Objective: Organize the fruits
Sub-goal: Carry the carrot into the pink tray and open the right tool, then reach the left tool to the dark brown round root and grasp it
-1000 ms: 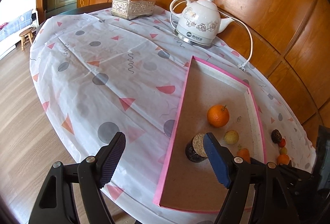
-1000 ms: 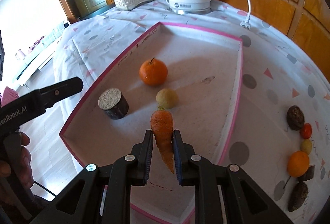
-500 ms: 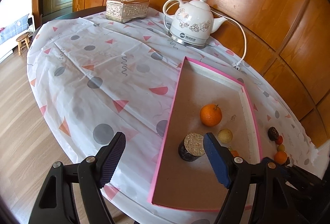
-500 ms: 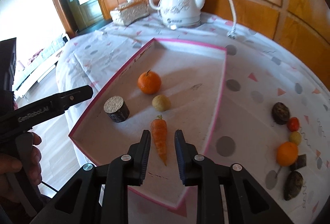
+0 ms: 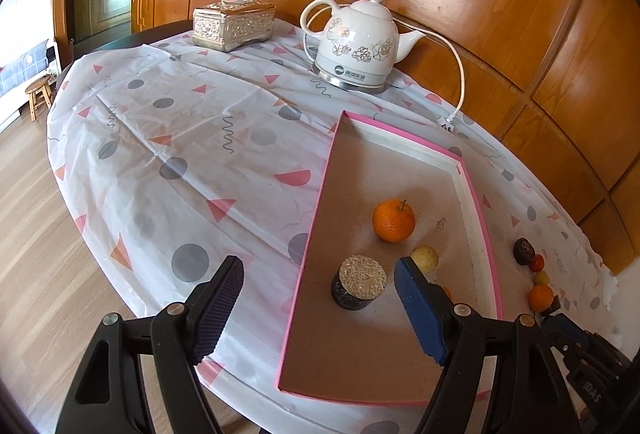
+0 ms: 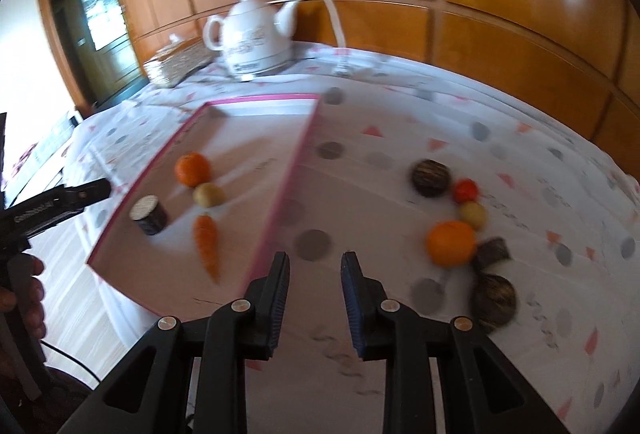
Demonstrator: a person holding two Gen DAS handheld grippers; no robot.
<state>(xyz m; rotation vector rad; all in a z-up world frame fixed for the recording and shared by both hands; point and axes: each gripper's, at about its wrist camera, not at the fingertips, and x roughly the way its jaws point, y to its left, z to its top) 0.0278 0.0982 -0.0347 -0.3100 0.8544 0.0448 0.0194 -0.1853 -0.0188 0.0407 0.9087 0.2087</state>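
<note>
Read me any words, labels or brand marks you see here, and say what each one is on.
"DAS": white letters, seemingly cut off, on the right hand-held gripper body.
Kettle base: a round logo with characters, too small to read.
Left hand-held gripper side: white lettering, too blurred to read.
</note>
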